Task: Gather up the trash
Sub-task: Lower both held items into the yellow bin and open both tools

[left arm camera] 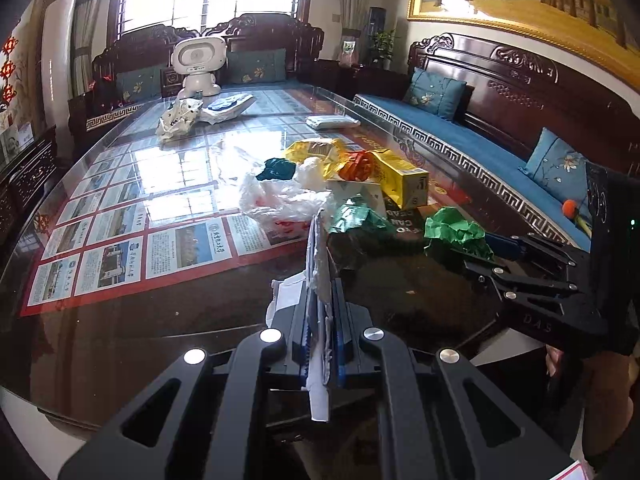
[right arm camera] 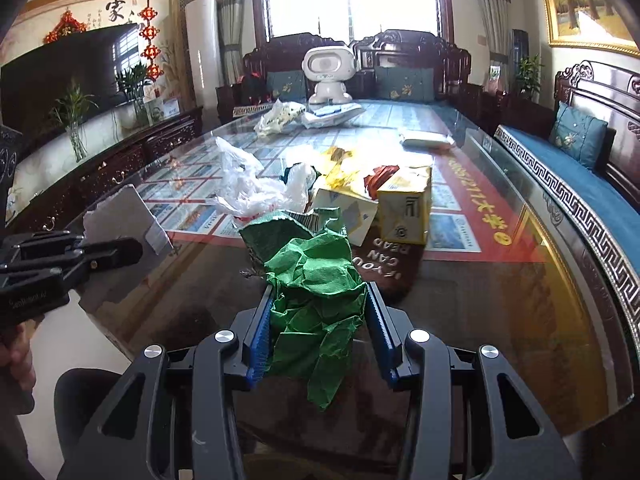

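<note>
A: Right claw [right arm camera: 320,320], half closed, pads pressed on crumpled green paper [right arm camera: 316,300]; wad bulging forward and hanging below the fingers, just above the worktop [right arm camera: 500,320].

B: Left claw [left arm camera: 320,300], fully closed on a flat torn card scrap [left arm camera: 318,264], edge-on, long axis running along the fingers.

A: Remaining litter straight ahead of both claws: clear plastic bag [right arm camera: 248,188], yellow carton [right arm camera: 404,212], white box [right arm camera: 344,212], red wrapper [right arm camera: 380,176]. Nearer the right claw, probably.

B: No bin or other receptacle visible in either view; drop point impossible to judge.
</note>
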Available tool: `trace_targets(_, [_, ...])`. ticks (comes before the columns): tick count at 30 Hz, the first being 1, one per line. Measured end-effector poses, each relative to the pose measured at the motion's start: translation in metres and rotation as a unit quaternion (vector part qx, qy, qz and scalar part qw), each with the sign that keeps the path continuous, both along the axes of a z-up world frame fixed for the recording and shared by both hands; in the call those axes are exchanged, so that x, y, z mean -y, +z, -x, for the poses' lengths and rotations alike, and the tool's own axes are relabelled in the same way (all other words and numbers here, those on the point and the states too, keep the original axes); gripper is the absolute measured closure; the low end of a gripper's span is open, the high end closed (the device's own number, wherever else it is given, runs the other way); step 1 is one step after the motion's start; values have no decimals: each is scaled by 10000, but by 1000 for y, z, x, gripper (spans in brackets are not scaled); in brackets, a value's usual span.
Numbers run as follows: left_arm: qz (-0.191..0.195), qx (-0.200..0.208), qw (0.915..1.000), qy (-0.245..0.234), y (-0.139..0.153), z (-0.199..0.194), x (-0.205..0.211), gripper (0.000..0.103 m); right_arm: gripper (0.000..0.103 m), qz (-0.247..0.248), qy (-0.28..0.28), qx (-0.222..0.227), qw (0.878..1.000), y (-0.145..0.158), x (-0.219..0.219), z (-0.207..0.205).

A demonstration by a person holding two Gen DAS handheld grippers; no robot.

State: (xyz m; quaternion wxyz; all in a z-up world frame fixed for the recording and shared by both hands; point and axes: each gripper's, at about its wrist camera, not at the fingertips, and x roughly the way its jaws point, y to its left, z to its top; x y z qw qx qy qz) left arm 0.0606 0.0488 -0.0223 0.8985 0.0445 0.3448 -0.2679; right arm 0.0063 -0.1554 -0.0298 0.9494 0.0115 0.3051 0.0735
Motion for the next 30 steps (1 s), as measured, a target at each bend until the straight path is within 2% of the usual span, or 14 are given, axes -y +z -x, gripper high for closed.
trace_targets(8, [73, 30, 9993, -374, 4, 65, 10, 93, 60, 37, 95, 398, 9992, 23, 0, 70])
trace_targets(14, [102, -55, 9975, -690, -4, 118, 14, 93, 60, -16, 322, 366, 9988, 21, -1, 124])
trace_targets(22, [10, -565, 9939, -952, -40, 167, 24, 93, 60, -34, 549, -256, 9982, -20, -8, 179])
trace_targets(30, [-235, -1569, 9815, -1073, -111, 188, 39, 93, 60, -305, 417, -1116, 9924, -81, -3, 198])
